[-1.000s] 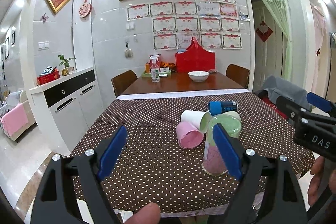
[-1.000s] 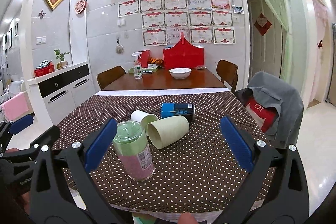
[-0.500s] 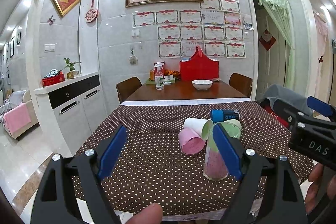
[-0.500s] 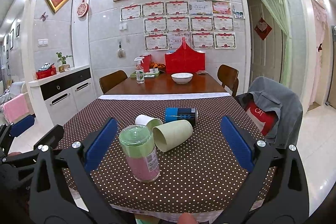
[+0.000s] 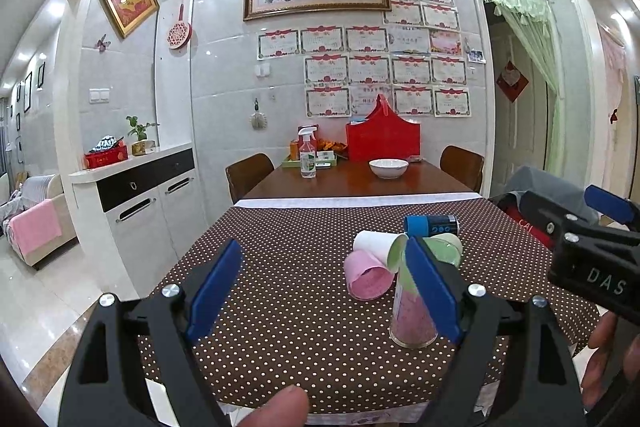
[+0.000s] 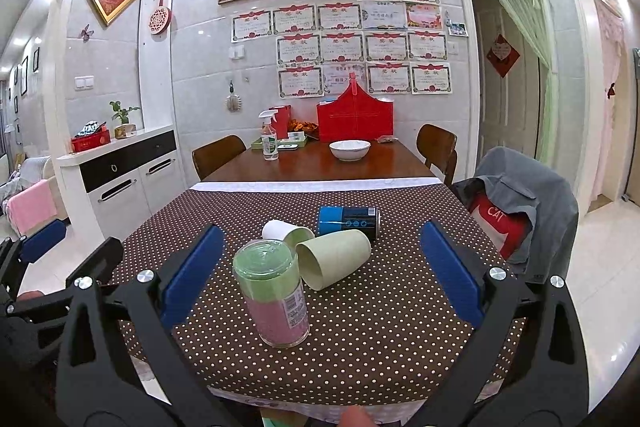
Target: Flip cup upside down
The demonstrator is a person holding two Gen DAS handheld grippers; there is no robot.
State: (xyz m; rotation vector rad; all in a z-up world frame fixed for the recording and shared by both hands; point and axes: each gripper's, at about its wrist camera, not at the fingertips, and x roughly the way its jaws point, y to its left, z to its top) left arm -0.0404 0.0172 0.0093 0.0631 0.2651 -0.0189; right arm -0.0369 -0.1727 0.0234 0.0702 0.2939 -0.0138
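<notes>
Three cups lie on their sides on the dotted brown tablecloth (image 6: 380, 327): a pale green cup (image 6: 334, 259), a white cup (image 6: 286, 233) and a pink cup (image 5: 368, 277). The pink cup is hidden in the right wrist view. My left gripper (image 5: 324, 291) is open and empty, held before the table's near edge, left of the cups. My right gripper (image 6: 320, 271) is open and empty, near the front edge, with the green cup between its fingers' lines of sight. It also shows at the right of the left wrist view (image 5: 592, 227).
An upright jar with a green lid and pink contents (image 6: 274, 301) stands in front of the cups. A blue can (image 6: 348, 221) lies behind them. A chair draped with a grey jacket (image 6: 520, 203) stands right of the table. A white bowl (image 6: 350, 150) and spray bottle (image 6: 269, 143) sit on the far wooden table.
Both views have tilted up and drawn back slightly, so the cups and jar sit lower and a little farther off. Both grippers stay open.
</notes>
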